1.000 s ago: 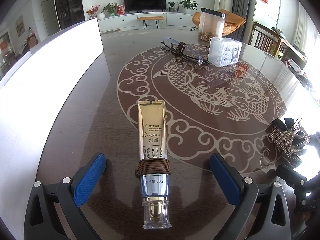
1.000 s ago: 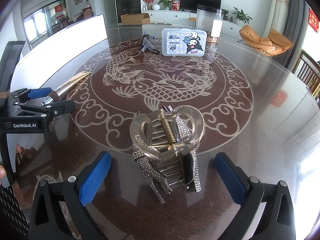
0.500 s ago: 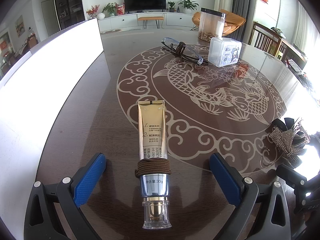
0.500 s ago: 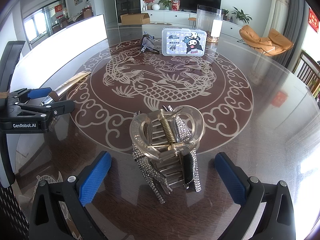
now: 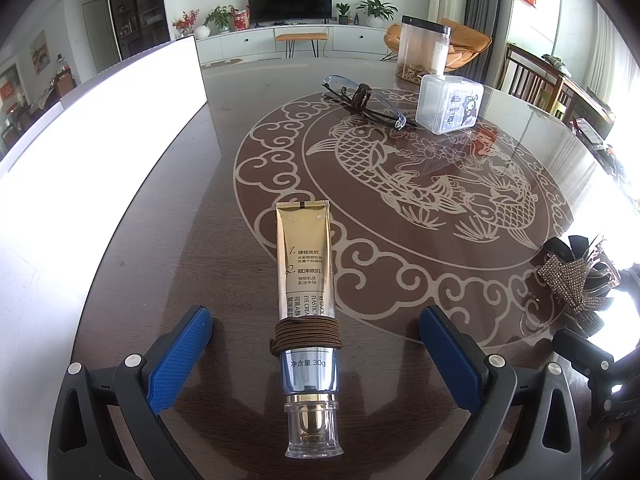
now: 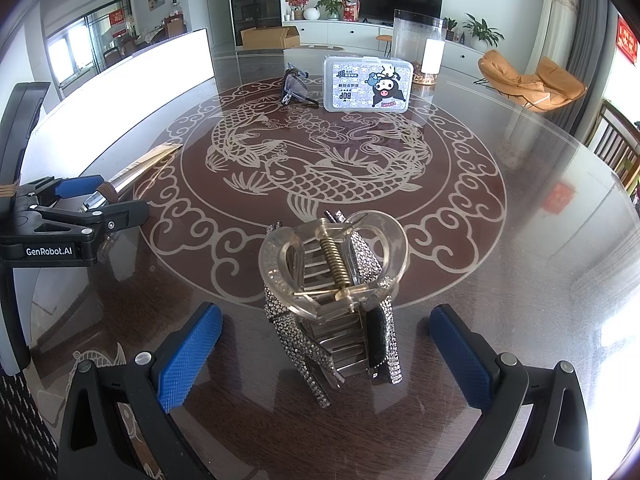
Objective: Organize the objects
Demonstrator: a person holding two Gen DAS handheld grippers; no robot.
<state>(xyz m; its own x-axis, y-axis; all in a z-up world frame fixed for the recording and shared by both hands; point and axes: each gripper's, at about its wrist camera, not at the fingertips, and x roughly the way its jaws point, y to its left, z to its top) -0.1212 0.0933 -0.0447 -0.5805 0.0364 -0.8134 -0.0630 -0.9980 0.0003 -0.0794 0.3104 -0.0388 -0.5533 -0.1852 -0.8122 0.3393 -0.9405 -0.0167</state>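
Presently, the left gripper [image 5: 314, 356] stands with its blue-padded fingers [image 5: 178, 354] spread wide, touching nothing. Between them lies a gold eye-cream tube [image 5: 305, 280] flat on the glass-topped table [image 5: 180, 240], its clear cap [image 5: 314, 428] toward the camera and a brown hair tie [image 5: 306, 334] wound around its neck. The right gripper [image 6: 324, 354] is likewise spread apart; a rhinestone hair claw clip [image 6: 334, 296] rests on the table between its fingers [image 6: 188, 356], not in contact with either. Farther back, folded eyeglasses [image 5: 366, 100] lie just beside a clear plastic box [image 6: 368, 85] with a cartoon label. A tall clear canister [image 6: 418, 46] stands behind that box.
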